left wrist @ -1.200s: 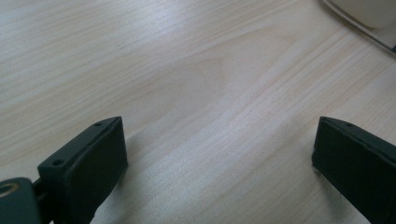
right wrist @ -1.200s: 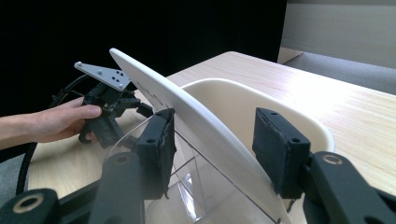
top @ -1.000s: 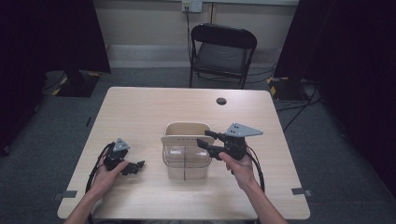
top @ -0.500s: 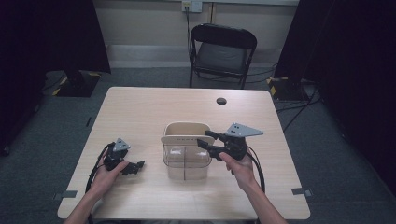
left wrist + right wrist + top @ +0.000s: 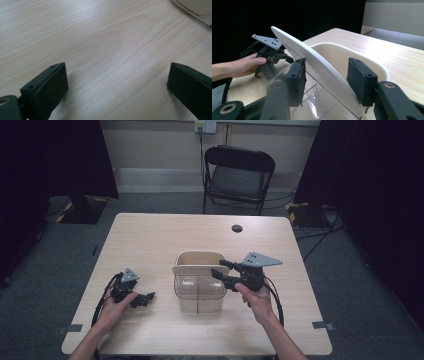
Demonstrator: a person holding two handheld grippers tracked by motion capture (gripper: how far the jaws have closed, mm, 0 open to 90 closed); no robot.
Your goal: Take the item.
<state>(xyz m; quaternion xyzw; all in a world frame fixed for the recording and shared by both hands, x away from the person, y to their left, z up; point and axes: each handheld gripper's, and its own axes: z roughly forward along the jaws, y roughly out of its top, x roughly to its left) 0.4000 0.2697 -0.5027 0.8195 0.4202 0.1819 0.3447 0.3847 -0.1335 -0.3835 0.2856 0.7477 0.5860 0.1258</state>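
sat mid-table [image 5: 150,240], nearer the front edge: a cream bin [image 5: 199,261] with a flat cream lid [image 5: 200,270] tilted across its top, and a clear tub [image 5: 199,292] against its near side. in the right gripper view, showed the lid [image 5: 312,62] as a slanted white panel running down between the two black jaws, the bin's rim [image 5: 352,56] curving behind it and the clear tub wall [image 5: 317,100] below.

held by the right hand [image 5: 255,300], just right of the bin: the right gripper [image 5: 221,270], grey plate on top, pointed left at the lid's right end. jaws stood spread, one on each side of the lid's edge, left pad close to the panel, right pad apart from it; not pinching. cannot tell whether the left pad touched.

rested low on the table, well left of the bin: the left gripper [image 5: 148,297], gripped by the left hand [image 5: 116,305], cable looping back toward the front edge. jaws stood wide apart over bare wood in the left gripper view [image 5: 117,82], holding nothing. caught, at the top right corner of that view, a bit of the bin's base [image 5: 192,5].

lay near the table's far edge: a small dark disc [image 5: 237,228]. stood beyond the table, on the grey floor: a black folding chair [image 5: 239,175].
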